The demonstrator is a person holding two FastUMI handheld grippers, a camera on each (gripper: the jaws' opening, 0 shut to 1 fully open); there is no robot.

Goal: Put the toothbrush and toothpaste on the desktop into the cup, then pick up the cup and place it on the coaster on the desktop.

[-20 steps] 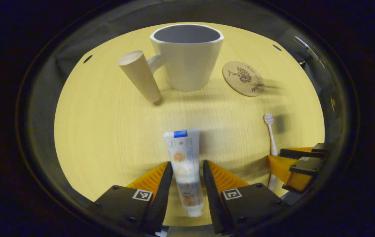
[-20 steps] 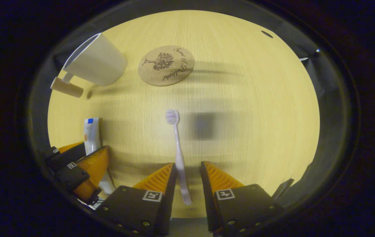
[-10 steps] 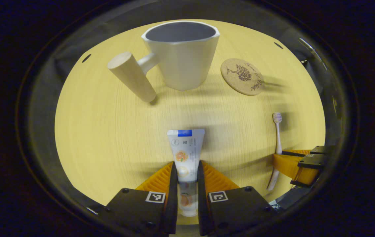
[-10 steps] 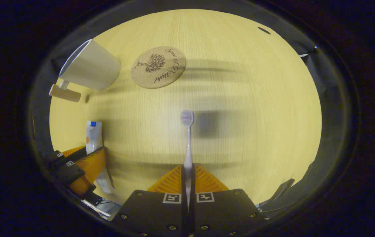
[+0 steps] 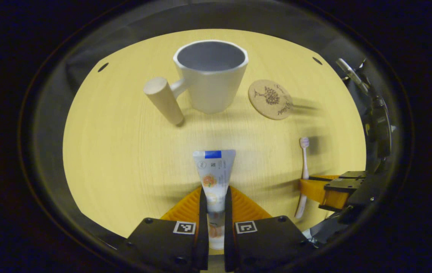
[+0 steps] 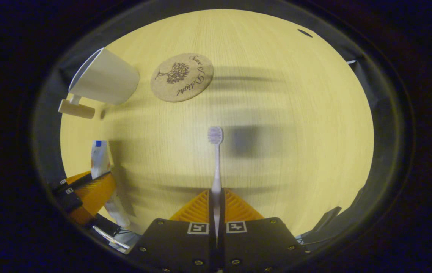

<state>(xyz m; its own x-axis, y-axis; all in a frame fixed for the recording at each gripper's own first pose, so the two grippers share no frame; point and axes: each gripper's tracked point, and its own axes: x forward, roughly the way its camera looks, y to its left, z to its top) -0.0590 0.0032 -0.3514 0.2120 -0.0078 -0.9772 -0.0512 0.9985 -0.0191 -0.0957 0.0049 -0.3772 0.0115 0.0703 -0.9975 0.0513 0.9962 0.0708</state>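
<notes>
1. The left hand-held gripper is pinching the toothpaste: both fingers press on the tube's lower half, and the crimped end points forward along the fingers, toward the cup.

2. The right hand-held gripper is pinching the toothbrush low on its handle (fingers nearly pressed together, the handle is that thin). The bristle head points straight ahead along the fingers.

3. In the left gripper view the cup stands upright on the tabletop, straight ahead of the left hand-held gripper, mouth open upward, its wooden handle sticking out to that view's left. The coaster lies flat just beside the cup, on that view's right, and is bare.

4. In the right gripper view the cup is far off to the upper left, with the coaster between it and the straight-ahead line.

5. My reading: both things are gripped and the carry to the cup comes next. The left hand-held gripper is nearer and already lined up with the cup, so the toothpaste looks the easier first drop; its long axis must tip upright over the mouth.

6. The right hand-held gripper would have to swing toward the cup, passing over the coaster.
</notes>
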